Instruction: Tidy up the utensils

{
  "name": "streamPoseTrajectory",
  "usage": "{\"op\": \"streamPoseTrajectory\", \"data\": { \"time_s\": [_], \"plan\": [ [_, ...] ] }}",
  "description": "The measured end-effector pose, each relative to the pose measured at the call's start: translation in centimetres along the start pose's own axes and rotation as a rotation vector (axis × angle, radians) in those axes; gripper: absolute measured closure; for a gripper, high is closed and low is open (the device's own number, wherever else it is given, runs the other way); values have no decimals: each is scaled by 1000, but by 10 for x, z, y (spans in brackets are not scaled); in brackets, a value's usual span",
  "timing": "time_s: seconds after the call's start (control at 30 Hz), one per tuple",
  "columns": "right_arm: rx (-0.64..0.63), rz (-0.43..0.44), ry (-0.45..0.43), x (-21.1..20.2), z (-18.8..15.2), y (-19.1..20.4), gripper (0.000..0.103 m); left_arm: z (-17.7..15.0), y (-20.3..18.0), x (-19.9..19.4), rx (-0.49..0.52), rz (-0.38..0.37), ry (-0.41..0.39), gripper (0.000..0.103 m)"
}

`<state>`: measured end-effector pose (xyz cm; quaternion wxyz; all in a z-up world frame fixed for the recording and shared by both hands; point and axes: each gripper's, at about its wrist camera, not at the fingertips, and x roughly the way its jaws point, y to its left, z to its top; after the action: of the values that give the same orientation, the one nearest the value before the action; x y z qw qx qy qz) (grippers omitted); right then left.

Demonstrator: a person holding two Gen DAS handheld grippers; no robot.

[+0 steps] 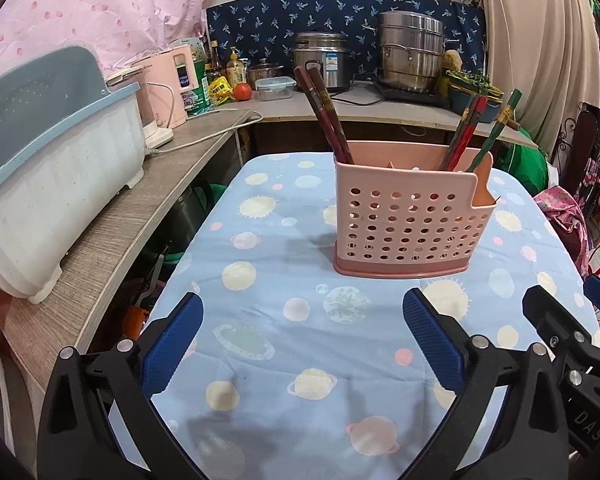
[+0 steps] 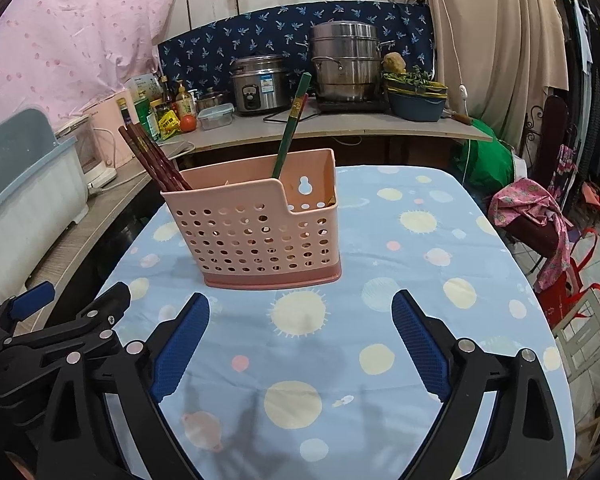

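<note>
A pink perforated utensil holder (image 1: 408, 220) stands upright on the table with the blue planet-print cloth (image 1: 300, 360). Dark red chopsticks (image 1: 324, 114) lean out of its left end; red and green chopsticks (image 1: 488, 132) lean out of its right end. In the right wrist view the holder (image 2: 256, 232) shows dark red chopsticks (image 2: 152, 160) at its left and a green chopstick (image 2: 290, 132) near the middle. My left gripper (image 1: 300, 320) is open and empty, in front of the holder. My right gripper (image 2: 300, 320) is open and empty, in front of the holder and beside the left one.
A white and blue dish rack (image 1: 48, 184) sits on the wooden counter (image 1: 112, 240) at the left. A rice cooker (image 1: 320, 60), a steel steamer pot (image 1: 410, 52), bottles and a tomato (image 1: 243, 91) stand on the back counter. A chair with pink cloth (image 2: 536, 216) is at the right.
</note>
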<state>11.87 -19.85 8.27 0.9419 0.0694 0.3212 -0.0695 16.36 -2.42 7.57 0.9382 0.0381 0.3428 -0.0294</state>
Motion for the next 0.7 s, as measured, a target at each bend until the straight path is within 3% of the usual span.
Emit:
{"op": "streamPoseTrajectory", "data": {
  "time_s": [0.7],
  "plan": [
    [-9, -22, 28, 14, -6, 4, 7, -3, 4, 16, -4, 33, 25, 7]
  ]
}}
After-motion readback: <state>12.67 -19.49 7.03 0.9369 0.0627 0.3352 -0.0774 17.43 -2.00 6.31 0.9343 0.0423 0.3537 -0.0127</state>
